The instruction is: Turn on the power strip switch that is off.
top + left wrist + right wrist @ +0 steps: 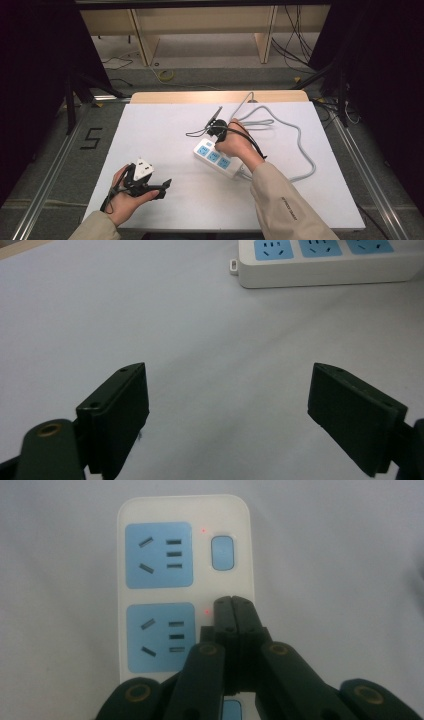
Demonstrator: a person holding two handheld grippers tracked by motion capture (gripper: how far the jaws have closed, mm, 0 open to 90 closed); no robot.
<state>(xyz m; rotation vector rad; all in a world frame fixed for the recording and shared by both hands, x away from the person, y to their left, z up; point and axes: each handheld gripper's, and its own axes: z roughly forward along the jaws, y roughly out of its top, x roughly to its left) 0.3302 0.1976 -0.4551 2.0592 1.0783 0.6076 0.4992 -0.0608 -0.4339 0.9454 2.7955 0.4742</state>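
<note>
A white power strip (218, 159) with blue sockets lies at the middle of the white table (165, 135). My right gripper (218, 136) points down at its far end. In the right gripper view the right gripper (233, 602) is shut with nothing between its jaws. Its tips lie over the power strip (165, 595) beside the second socket, just right of a small red light (207, 612). The first socket's blue switch (222, 553) is uncovered, with its own red light lit. My left gripper (164, 189) rests at the table's front left, open and empty (227, 405), facing the power strip (325, 267).
The strip's grey cable (300, 145) loops across the right half of the table and runs off the far edge. A thin black cable (197, 133) trails from the right gripper. Wooden shelving (200, 25) and loose cables stand on the floor beyond the table.
</note>
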